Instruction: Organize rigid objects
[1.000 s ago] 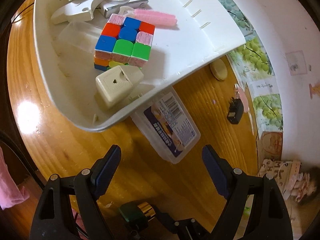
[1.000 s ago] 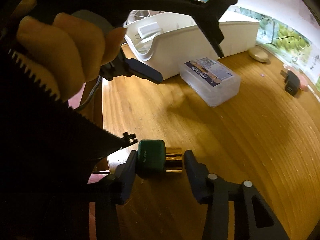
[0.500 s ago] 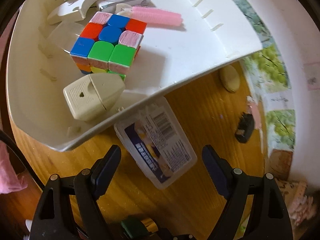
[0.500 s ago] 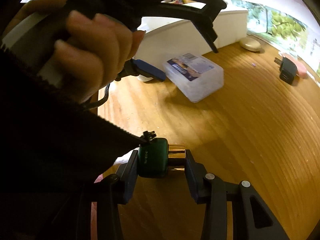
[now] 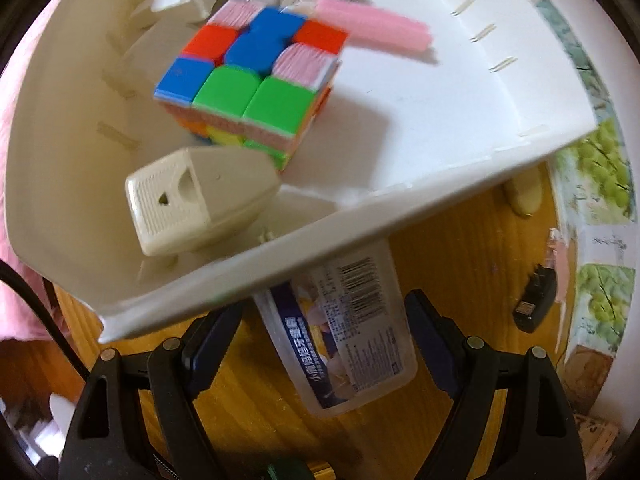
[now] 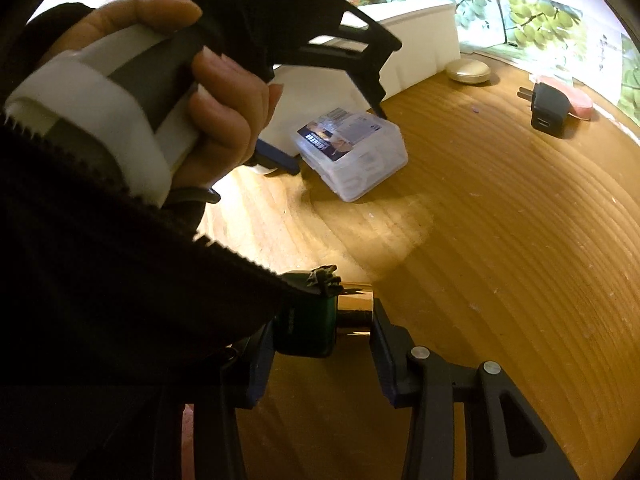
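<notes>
Your right gripper point(image 6: 324, 328) stays clamped on the green and gold bottle point(image 6: 316, 330), low over the near part of the wooden table point(image 6: 480, 260); your dark sleeve point(image 6: 120, 280) covers its left end, so you cannot see what kind of bottle it is.

Your left gripper point(image 5: 320, 332) has dropped and slid toward the clear plastic box point(image 5: 344, 332) since a second ago: the box, which lay ahead of the fingers, now sits between them. The jaws stand wide apart and no pad presses on it yet. That looks like the approach for a pickup, with the white bin point(image 5: 440, 152) just beyond as the likely destination.

The bin's near wall cuts off the box's far end, so you cannot judge the gap there. Inside the bin, the beige block point(image 5: 192, 200), the puzzle cube point(image 5: 256, 84) and the pink roller point(image 5: 372, 28) read clearly despite blur; the pale items at the far edge are smeared and cropped.
</notes>
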